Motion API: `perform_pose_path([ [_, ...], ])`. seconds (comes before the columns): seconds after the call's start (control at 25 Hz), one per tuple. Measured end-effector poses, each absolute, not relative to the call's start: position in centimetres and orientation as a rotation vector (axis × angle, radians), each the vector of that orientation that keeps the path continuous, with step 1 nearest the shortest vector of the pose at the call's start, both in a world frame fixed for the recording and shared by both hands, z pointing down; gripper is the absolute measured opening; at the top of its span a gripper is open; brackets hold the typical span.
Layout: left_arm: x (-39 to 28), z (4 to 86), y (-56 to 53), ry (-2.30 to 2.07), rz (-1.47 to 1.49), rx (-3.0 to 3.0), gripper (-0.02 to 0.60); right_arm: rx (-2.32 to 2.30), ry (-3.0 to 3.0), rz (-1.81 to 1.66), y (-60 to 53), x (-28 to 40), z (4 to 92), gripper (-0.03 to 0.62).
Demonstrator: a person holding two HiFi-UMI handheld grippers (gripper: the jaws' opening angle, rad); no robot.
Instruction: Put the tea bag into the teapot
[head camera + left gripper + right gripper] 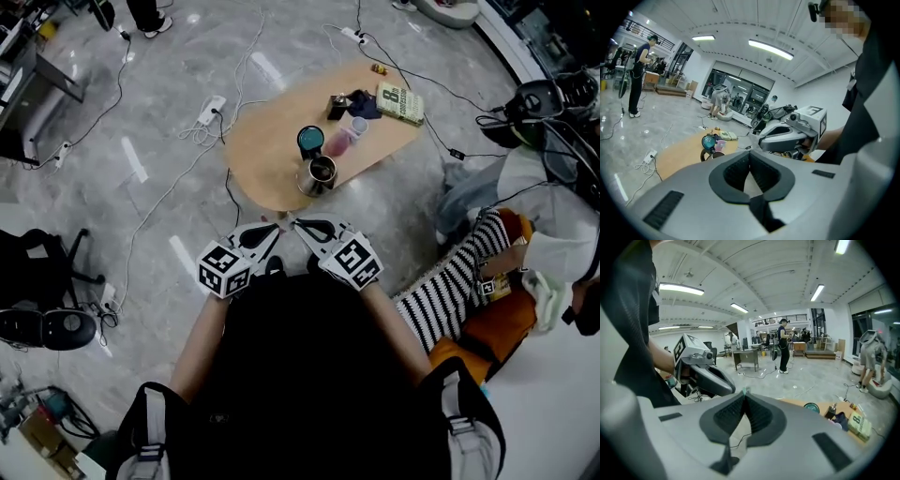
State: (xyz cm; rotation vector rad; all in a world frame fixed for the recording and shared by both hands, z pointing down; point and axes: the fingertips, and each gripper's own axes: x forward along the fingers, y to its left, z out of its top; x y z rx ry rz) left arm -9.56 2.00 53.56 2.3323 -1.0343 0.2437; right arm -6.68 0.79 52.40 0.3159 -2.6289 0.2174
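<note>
**Tea bag not located, both grippers empty**

You cannot pick out the tea bag in any view. It may lie among the small things at the far end of the table [258, 150], near the box printed with an 8 [400, 102] and the dark cloth [362, 101], but that is only a guess. Your left gripper [278, 226] and right gripper [294, 223] hang close to your body, tips almost meeting each other, well short of the table. Each has its jaws pressed together with nothing between them.

What could go wrong:
- Reaching out before you know where the bag is risks sweeping through the cluster and tipping a cup.
- The teapot [319, 174] stands nearest you, so a low reach past it could knock it over.
- A flat, light bag will probably slide away unless you spread the jaws first and come down squarely over it.
- A power strip [212, 110] lies on the floor just off the table's left edge, and a seated person's striped legs [450, 291] are near its right; stepping in carelessly could catch either.

Containers:
- The teapot is metal and its mouth is uncovered; the inside looks dark, and you cannot tell whether it holds anything.
- A teal disc [310, 141], likely its lid, sits just behind it.
- A pink cup [337, 143] and a clear cup [357, 125] stand just beside; their contents cannot be made out.
</note>
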Motion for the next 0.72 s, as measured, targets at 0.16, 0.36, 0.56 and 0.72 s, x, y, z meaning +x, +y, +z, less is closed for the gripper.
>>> perform_pose_path([
  [0.16,-7.3,53.7,-1.4,-1.05,0.213,2.306,0.009,0.249,-2.634,0.214,-2.2,-5.1,52.8,0.012],
  [0.36,-2.7,53.3,-5.7,-1.029,0.184,2.312,0.009,0.202,-2.615,0.231,-6.5,-1.0,53.2,0.012],
  [0.56,0.0,53.9,-8.6,-1.069,0.183,2.278,0.009,0.149,-2.592,0.233,-9.2,2.6,53.8,0.012],
  [0.72,1.9,54.7,-10.5,-1.099,0.181,2.261,0.009,0.118,-2.589,0.217,-10.7,4.7,54.5,0.012],
])
